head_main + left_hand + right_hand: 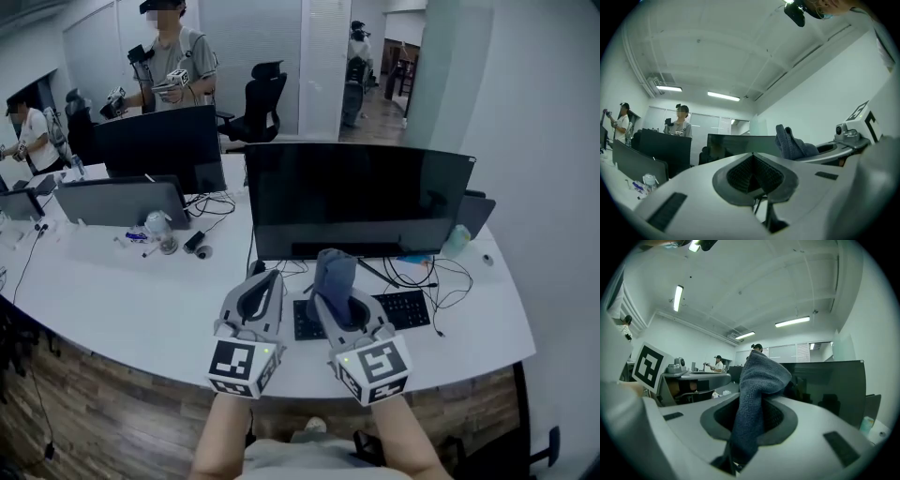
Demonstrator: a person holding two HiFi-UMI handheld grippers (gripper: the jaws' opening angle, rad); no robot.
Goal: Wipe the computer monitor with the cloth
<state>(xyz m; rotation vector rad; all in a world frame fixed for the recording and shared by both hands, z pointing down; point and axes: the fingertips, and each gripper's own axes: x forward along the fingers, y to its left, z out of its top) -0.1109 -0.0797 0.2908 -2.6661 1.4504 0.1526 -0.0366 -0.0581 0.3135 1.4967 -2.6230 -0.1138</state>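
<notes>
A wide dark computer monitor (pixel 361 199) stands on the white desk (pixel 131 300), its screen off; it also shows in the right gripper view as the monitor (pixel 829 380). My right gripper (pixel 330 292) is shut on a grey-blue cloth (pixel 335 272), which sticks up from the jaws just in front of the screen's lower edge. In the right gripper view the cloth (pixel 757 385) fills the jaw gap and flops over. My left gripper (pixel 262 281) sits beside it to the left, shut with nothing held; its jaws meet in the left gripper view (pixel 752 171).
A black keyboard (pixel 408 307) and loose cables (pixel 441 277) lie under the monitor. To the left stand a second monitor (pixel 159 145), a laptop (pixel 117 202) and small items (pixel 159 234). People stand behind the desk (pixel 169 56). An office chair (pixel 258 103) is at the back.
</notes>
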